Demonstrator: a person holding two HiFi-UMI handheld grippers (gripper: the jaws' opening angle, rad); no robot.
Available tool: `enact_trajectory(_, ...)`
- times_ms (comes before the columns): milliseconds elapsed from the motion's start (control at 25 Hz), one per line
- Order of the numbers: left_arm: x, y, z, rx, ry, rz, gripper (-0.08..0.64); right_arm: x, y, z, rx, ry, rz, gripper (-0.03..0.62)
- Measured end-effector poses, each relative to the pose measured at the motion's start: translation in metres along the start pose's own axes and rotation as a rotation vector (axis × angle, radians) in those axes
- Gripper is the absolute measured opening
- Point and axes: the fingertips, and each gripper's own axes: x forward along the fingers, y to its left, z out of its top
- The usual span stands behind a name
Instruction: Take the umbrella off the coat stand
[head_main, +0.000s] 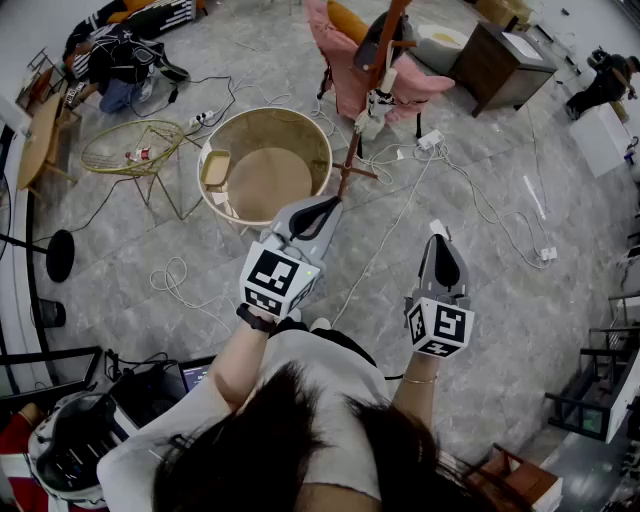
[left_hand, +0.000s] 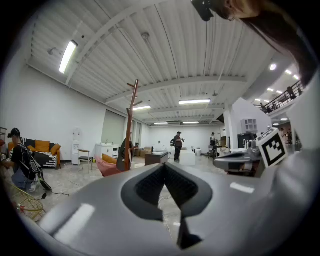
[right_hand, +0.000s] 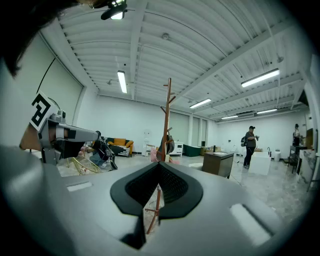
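The wooden coat stand (head_main: 352, 150) rises from the grey floor ahead of me, with the folded umbrella (head_main: 374, 106) hanging from a peg partway up the pole. My left gripper (head_main: 328, 205) is shut with nothing in it, its tip short of the stand's base. To the right and nearer to me, my right gripper (head_main: 438, 232) is shut and empty. In the left gripper view the stand (left_hand: 129, 120) is far off with the dark umbrella (left_hand: 122, 158) on it, beyond the gripper (left_hand: 165, 165). In the right gripper view the stand (right_hand: 168, 115) and umbrella (right_hand: 170, 145) stand straight beyond the gripper (right_hand: 160, 164).
A round wooden table (head_main: 300, 130) and a yellow wire table (head_main: 130, 150) stand left of the stand. A pink armchair (head_main: 345, 60) and a dark cabinet (head_main: 505, 60) are behind it. Cables (head_main: 420, 170) trail over the floor. A person (left_hand: 177, 146) stands far off.
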Motion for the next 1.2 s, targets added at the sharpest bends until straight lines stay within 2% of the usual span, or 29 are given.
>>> enact_trajectory(320, 0.008, -0.013, 0.0, 0.001, -0.015, 0.01, 0.06, -0.011, -0.02, -0.002, 0.029, -0.02, -0.008, 0.003)
enact_trajectory(680, 0.028, -0.03, 0.005, -0.003, -0.036, -0.016, 0.079, -0.015, -0.033, -0.011, 0.044, -0.011, 0.007, 0.003)
enact_trajectory(880, 0.053, -0.021, -0.001, 0.003, -0.01, -0.018, 0.115, 0.005, -0.046, -0.017, 0.056, -0.009, -0.002, 0.003)
enact_trajectory(1000, 0.076, -0.012, -0.008, -0.005, 0.007, -0.027, 0.166, 0.023, -0.056, -0.022, 0.062, -0.002, -0.009, 0.003)
enact_trajectory(1200, 0.121, 0.008, -0.009, -0.008, 0.01, -0.029, 0.17, 0.063, -0.077, -0.022, 0.064, 0.007, -0.016, 0.003)
